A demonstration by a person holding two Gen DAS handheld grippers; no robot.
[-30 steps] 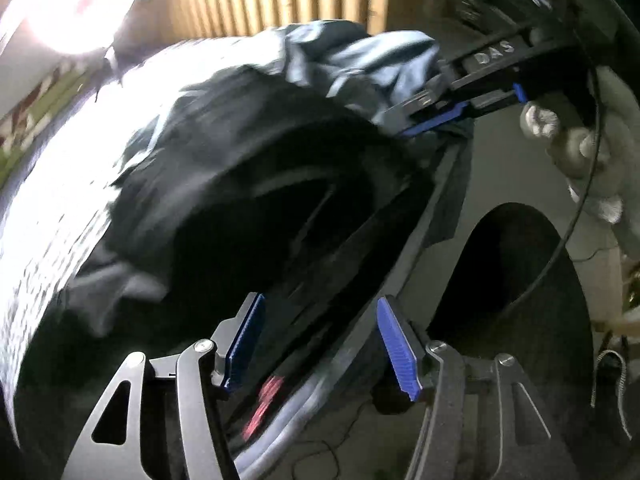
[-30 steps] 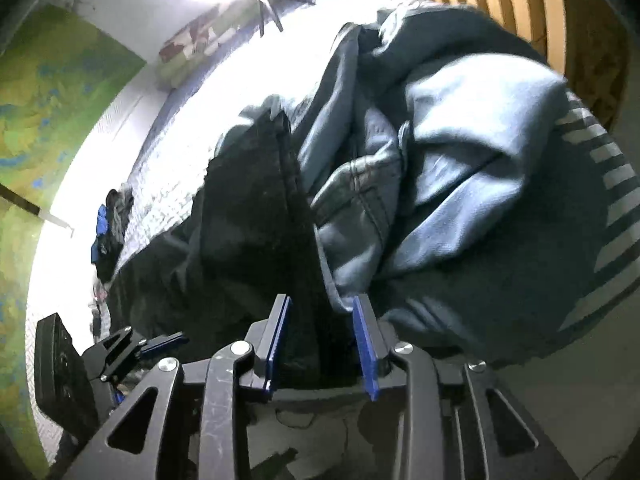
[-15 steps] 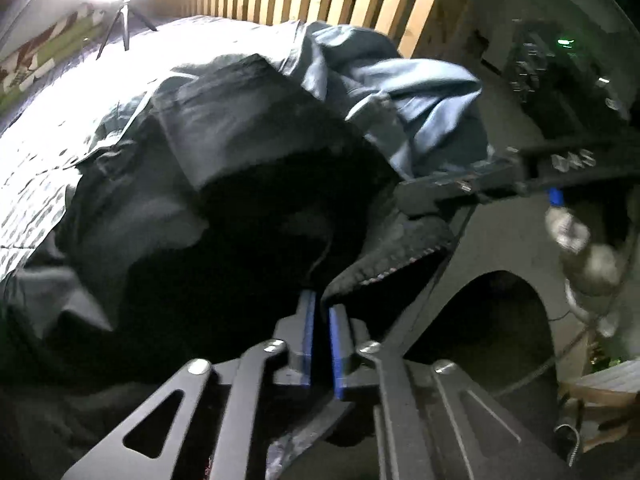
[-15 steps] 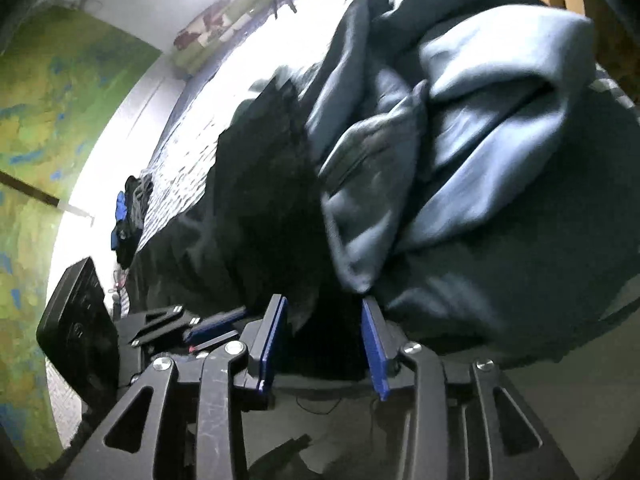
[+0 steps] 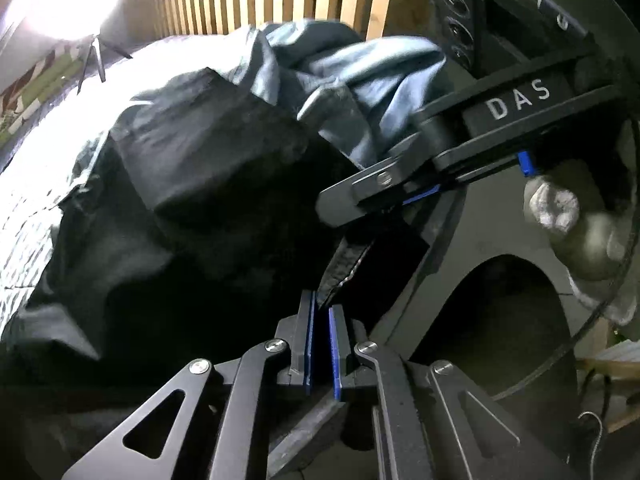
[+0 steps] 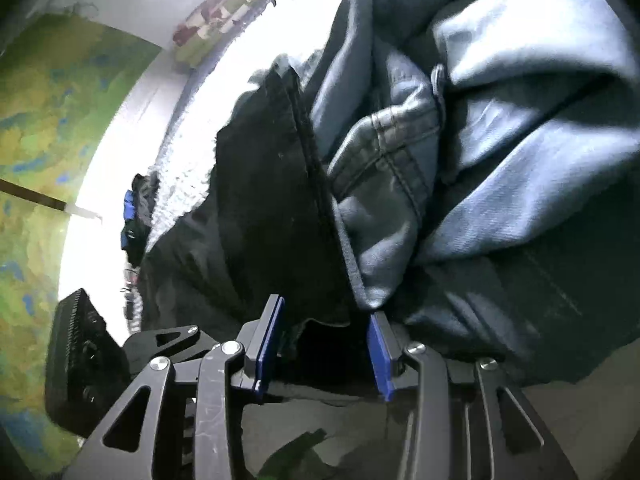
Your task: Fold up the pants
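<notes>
- The left claw is pinched tight on an edge of the black pants.
- The right claw is opening, black cloth loose between its pads.
- The pants lie heaped on the bed, against what looks like jeans.
</notes>
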